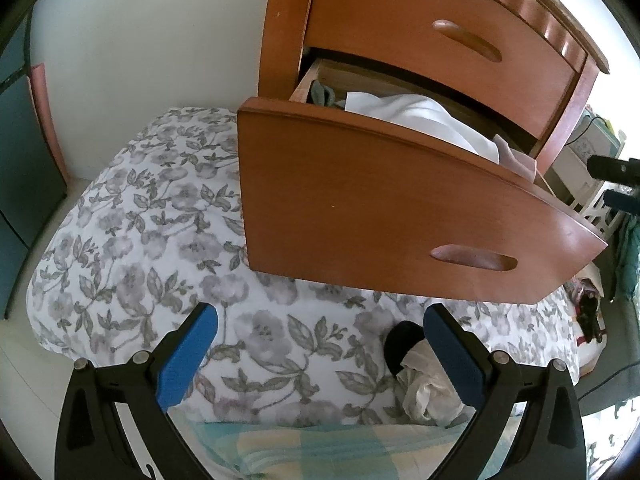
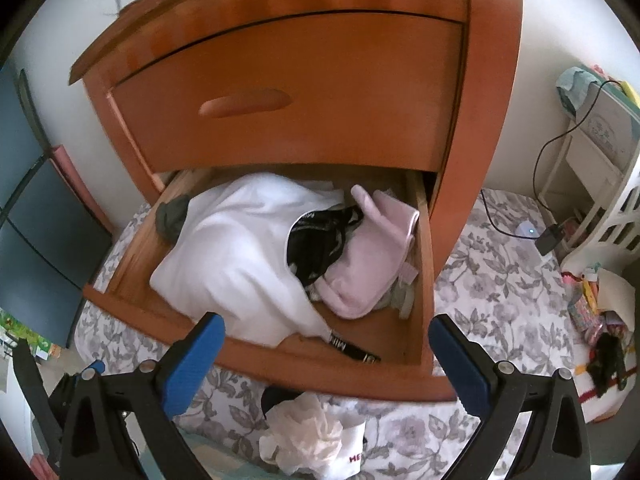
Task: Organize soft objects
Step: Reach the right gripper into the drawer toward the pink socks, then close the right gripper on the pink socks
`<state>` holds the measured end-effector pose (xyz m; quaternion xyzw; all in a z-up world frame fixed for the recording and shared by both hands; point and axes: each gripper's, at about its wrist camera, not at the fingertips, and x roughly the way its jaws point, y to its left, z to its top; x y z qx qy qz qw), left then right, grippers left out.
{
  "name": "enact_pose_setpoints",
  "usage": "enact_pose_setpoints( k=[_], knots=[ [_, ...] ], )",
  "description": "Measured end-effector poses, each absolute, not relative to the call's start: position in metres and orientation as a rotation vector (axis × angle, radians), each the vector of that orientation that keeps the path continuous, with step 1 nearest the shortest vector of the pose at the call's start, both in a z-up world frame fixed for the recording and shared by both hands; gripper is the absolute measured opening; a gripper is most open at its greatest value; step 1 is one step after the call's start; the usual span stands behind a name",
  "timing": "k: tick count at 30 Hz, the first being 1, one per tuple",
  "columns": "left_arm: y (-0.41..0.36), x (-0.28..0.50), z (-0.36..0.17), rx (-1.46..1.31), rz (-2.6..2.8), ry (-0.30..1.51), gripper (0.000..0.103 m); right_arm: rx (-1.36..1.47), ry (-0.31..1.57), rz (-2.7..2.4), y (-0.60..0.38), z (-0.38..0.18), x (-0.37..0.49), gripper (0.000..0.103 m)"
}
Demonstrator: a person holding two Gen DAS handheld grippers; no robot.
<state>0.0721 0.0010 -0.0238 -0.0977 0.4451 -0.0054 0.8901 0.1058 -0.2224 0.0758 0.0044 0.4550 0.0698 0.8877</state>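
Open lower wooden drawer [image 2: 280,344], left to right: dark green cloth [image 2: 172,216], white folded garment [image 2: 240,248], black printed garment [image 2: 320,236], pale pink garment [image 2: 368,260] — apparently stowed. Crumpled cream cloth [image 2: 304,436] awaits on floral bed [image 2: 500,280], near edge. Left gripper [image 1: 320,356], right gripper [image 2: 326,360] — fingers wide apart, empty.

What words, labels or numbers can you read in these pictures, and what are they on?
"MI", cut off: white letters on the black elastic band at the open wooden drawer's front edge.
"HE", cut off: red letters on the white crumpled cloth on the floral bedsheet.
Print on the black garment in the drawer: too blurred to read.
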Motion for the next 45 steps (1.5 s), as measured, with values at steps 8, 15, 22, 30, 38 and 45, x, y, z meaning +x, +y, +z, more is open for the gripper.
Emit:
enact_pose_setpoints(
  k=[8, 15, 22, 30, 38, 45],
  knots=[
    [0.003, 0.079, -0.03, -0.229, -0.044, 0.902, 0.102, -0.018, 0.964, 0.11, -0.237, 0.067, 0.141, 0.091],
    [0.005, 0.087, -0.039, -0.237, -0.04, 0.912, 0.102, -0.082, 1.013, 0.114, -0.238, 0.058, 0.174, 0.078],
    [0.006, 0.092, -0.049, -0.236, -0.041, 0.939, 0.102, -0.18, 1.058, 0.127, -0.234, 0.045, 0.207, 0.068],
    [0.005, 0.098, -0.057, -0.233, -0.037, 0.967, 0.102, -0.24, 1.077, 0.146, -0.233, 0.033, 0.226, 0.057],
    [0.006, 0.101, -0.064, -0.241, -0.031, 0.991, 0.102, -0.228, 1.081, 0.148, -0.24, 0.024, 0.238, 0.056],
    [0.005, 0.103, -0.068, -0.24, -0.03, 1.006, 0.102, -0.223, 1.083, 0.149, -0.245, 0.019, 0.242, 0.055]
  ],
)
